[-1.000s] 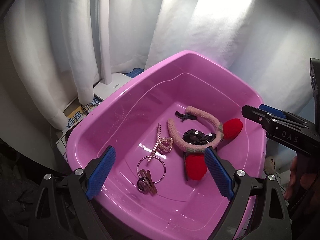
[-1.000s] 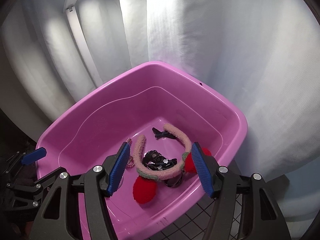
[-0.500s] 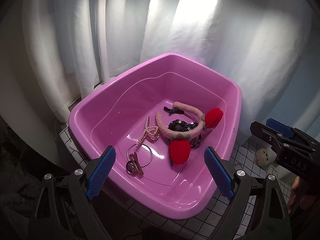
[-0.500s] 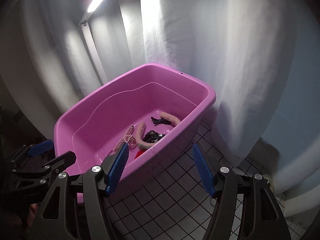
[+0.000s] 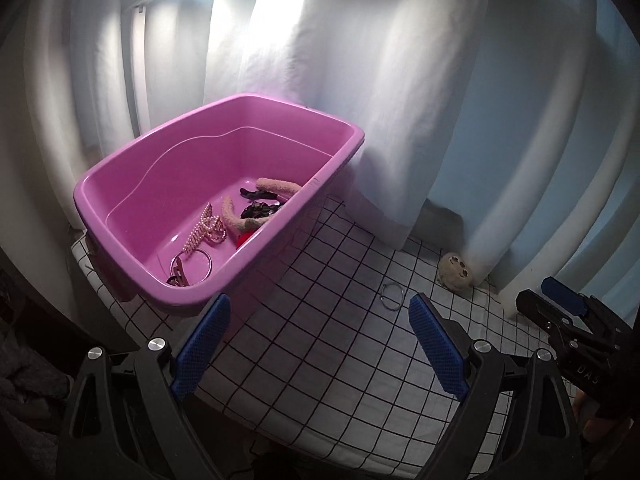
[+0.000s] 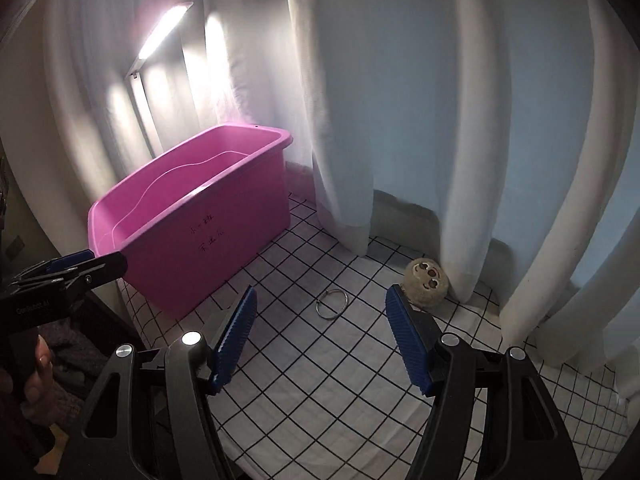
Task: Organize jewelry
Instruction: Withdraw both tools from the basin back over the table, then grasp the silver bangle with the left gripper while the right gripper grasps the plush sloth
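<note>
The pink tub (image 5: 120, 216) stands on a white cloth with a black grid (image 5: 328, 344), its far side close to the white curtain (image 5: 400, 120). All positions below are given relative to this tub.

Inside the tub, on its floor:
- a fuzzy pink headband (image 5: 272, 186) with a red pompom (image 5: 244, 238), toward the tub's right wall;
- a black hair clip (image 5: 260, 210), within the curve of the headband;
- a pearl hair clip (image 5: 202, 232), left of the headband;
- a thin metal hoop (image 5: 200, 266) and a brown clip (image 5: 180, 276), in the near corner.

Outside the tub:
- a metal ring (image 6: 332, 304) lies flat on the cloth, well to the right of the tub and apart from it;
- a round plush face (image 6: 426, 280) sits farther right of the ring, against the foot of the curtain.

Handwritten characters (image 6: 208, 238) mark the tub's outer right wall. A lit lamp bar (image 6: 164, 32) hangs above and behind the tub.

Left gripper (image 5: 318, 350): jaws spread wide apart, nothing between the blue pads. It hovers over the cloth just off the tub's near right corner.

Right gripper (image 6: 320, 342): jaws standing apart, nothing between the pads. It hovers over the cloth to the right of the tub; in the right wrist view the ring shows in the gap beyond the fingertips, not touched. A hand (image 6: 28, 376) grips the left tool's handle at that view's left edge.
</note>
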Motion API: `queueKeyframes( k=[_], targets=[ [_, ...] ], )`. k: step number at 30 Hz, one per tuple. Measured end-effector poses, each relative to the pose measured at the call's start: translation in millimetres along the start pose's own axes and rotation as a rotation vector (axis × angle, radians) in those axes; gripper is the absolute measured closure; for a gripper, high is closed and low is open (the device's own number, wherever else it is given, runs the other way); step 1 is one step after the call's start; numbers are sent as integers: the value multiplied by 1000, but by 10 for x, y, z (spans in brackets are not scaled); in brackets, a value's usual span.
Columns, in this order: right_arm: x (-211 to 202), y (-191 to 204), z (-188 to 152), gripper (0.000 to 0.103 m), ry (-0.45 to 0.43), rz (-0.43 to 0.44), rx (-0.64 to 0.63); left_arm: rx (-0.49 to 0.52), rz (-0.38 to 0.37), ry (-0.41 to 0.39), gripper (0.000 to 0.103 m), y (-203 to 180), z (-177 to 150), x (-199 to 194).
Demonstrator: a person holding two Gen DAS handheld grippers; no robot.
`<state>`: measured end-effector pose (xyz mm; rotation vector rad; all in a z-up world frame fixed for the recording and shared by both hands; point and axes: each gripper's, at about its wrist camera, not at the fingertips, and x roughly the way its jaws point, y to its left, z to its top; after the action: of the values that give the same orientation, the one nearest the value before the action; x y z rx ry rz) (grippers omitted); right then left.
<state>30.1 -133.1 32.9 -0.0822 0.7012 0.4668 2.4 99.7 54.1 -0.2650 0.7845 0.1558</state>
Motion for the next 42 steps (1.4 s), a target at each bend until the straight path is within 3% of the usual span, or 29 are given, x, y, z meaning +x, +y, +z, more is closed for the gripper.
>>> queueKeyframes(
  k=[10,23,28,42],
  targets=[
    [-36,-657,-480,39,36,-52,85,56,9,24,11,-573,-272,271],
    [625,-925,-544,39,109,-135,166,117,-24,87,11,-797,-214,1129],
    [943,-1010,-542,39,123,-133,194,139,-8,106,11,-883,-245,1451],
    [1822,-1336,-501,39,164,-28,167,60,88,94,11,-991,-400,2026]
  ],
)
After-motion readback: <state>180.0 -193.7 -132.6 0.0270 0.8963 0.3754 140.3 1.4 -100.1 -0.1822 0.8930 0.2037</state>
